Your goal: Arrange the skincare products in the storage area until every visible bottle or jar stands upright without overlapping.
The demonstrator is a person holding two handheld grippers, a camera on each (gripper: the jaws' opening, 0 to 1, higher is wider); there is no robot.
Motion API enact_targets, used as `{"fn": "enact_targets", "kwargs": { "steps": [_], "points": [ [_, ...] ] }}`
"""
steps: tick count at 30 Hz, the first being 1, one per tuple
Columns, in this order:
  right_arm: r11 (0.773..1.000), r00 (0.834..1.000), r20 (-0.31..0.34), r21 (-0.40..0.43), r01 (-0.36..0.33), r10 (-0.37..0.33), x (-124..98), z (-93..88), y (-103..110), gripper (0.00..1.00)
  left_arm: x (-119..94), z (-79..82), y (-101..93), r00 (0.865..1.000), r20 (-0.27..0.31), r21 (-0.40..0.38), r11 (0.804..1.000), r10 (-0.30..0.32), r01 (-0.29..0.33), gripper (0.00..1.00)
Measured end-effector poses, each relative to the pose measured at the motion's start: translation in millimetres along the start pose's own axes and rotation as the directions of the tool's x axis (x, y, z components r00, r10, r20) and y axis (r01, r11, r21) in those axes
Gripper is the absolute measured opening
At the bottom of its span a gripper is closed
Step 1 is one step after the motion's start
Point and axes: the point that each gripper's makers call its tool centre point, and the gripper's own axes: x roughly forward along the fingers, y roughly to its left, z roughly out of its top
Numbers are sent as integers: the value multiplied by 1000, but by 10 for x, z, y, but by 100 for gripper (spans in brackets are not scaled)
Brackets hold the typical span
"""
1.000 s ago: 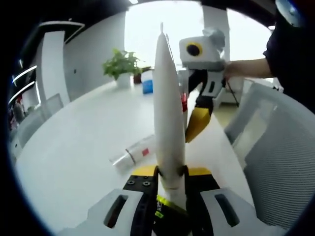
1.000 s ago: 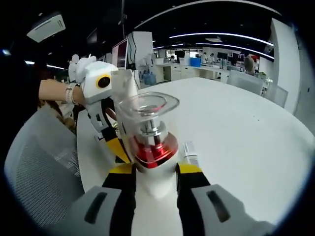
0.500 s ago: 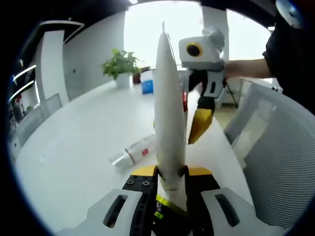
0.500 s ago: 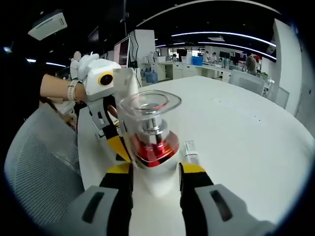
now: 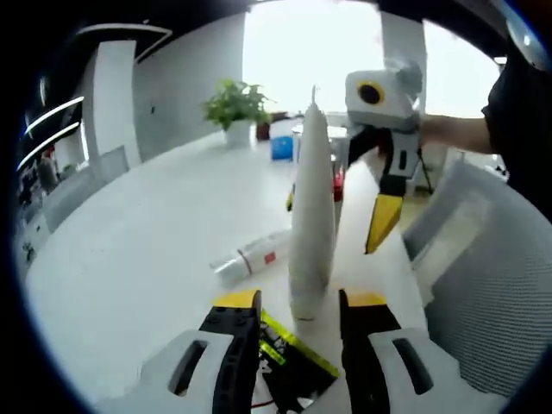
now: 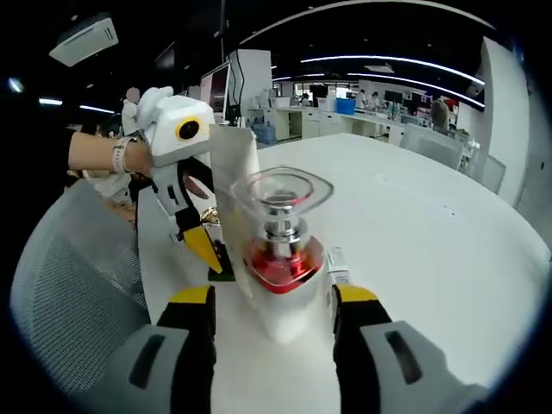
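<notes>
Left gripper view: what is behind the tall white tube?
Behind the white tube stands a bottle, only its red part and clear cap edge showing; the tube covers the rest. A small tube lies on the table.

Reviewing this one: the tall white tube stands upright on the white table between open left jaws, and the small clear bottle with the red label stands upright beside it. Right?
Not quite. In the left gripper view, the small clear bottle with the red label lies on its side on the white table, not upright. The rest holds: the tall white tube stands upright between the open jaws of the left gripper.
</notes>
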Motion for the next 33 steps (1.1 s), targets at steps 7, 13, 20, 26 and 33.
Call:
{"fn": "enact_targets", "kwargs": {
  "steps": [7,13,20,26,33],
  "points": [
    [1000,1000,11,-4,16,-16,-108,63,22,64,-156,24,4,997,-7,-15,997,78,-78,43],
    [999,999,0,1,44,-44,-177,60,8,73,-266,-3,13,990,-29,-53,989,135,-136,52],
    [997,997,-40,-30,68,-69,-245,19,33,77,-414,-41,5,981,-65,-110,975,184,-191,63],
    [996,995,-40,-15,89,-89,-292,53,50,87,-561,-52,14,968,-84,-151,957,236,-246,76],
    [994,994,-27,-13,105,-105,-335,104,82,95,-717,-85,41,949,-110,-195,929,297,-313,85]
  ]
}}
